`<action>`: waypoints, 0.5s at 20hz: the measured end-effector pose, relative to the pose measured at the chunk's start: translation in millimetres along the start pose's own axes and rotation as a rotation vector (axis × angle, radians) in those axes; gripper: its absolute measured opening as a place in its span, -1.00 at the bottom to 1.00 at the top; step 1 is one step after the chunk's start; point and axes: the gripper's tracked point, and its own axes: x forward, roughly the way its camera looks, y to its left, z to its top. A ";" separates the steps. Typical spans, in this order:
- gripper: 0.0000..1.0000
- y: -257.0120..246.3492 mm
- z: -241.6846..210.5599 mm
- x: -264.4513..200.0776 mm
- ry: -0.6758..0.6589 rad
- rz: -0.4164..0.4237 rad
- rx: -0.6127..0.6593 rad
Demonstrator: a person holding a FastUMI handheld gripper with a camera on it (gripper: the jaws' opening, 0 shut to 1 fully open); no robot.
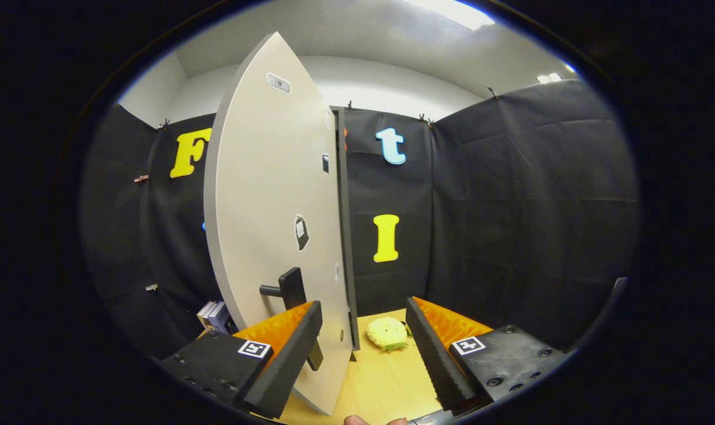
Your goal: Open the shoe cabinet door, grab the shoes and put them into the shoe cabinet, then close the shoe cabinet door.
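Shoe cabinet door [269, 200] standing ajar, its free edge running upright between the released jaws of the gripper [363, 330]. The dark handle [291, 289] lies just ahead of the left jaw; a yellow shoe [387, 333] rests on the counter [387, 383] beyond.
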 end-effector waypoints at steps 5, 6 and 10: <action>0.91 52.6 -5.7 10.1 0.016 0.099 0.001; 0.91 62.8 -6.6 13.6 0.019 0.115 0.003; 0.91 105.4 -16.8 26.7 0.035 0.196 0.009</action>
